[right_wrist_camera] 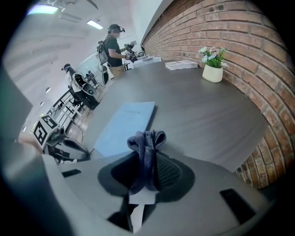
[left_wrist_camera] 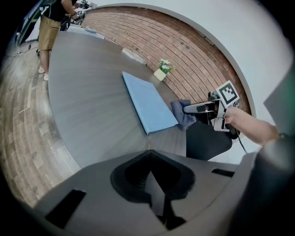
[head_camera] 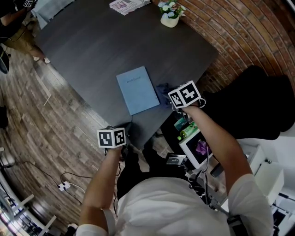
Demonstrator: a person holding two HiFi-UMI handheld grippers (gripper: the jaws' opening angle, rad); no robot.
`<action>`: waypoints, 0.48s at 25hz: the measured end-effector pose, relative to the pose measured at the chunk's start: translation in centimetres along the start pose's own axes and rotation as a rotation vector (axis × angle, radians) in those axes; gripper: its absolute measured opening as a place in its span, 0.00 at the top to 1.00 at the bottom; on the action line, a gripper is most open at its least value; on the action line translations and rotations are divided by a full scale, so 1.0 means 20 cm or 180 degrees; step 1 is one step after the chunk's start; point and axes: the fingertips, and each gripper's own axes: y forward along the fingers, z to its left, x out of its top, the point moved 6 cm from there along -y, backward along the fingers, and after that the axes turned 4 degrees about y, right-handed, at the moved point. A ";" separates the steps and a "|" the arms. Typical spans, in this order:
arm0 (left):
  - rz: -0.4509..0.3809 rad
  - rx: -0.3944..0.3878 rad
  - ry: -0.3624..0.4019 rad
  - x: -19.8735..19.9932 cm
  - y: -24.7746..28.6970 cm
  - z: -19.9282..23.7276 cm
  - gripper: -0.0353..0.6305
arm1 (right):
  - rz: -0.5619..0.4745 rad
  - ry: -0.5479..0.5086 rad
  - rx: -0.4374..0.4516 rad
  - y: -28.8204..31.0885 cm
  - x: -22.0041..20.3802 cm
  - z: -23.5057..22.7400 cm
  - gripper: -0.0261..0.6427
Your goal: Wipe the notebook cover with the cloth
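Right gripper [left_wrist_camera: 186, 109]: jaws pinched on a bunched dark blue-grey cloth [right_wrist_camera: 145, 143], held just beside the right edge of the flat light-blue notebook [head_camera: 138, 90]. Looks staged for a first pass over the cover. Notebook lies closed on the dark grey table [head_camera: 92, 50], near its front edge. Left gripper [left_wrist_camera: 149, 156]: jaws pressed together, empty, at the table's near edge. Probably kept clear, and could pin the notebook if it slides.

One notebook [head_camera: 138, 90], one cloth [right_wrist_camera: 145, 140], one flowerpot [head_camera: 170, 14], one table [head_camera: 92, 46], two grippers [left_wrist_camera: 149, 154] [left_wrist_camera: 186, 109].
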 end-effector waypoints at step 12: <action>-0.0050 0.0011 -0.0011 0.00 0.00 -0.01 0.94 | -0.0304 -0.0254 0.0477 -0.01 0.20 0.34 0.81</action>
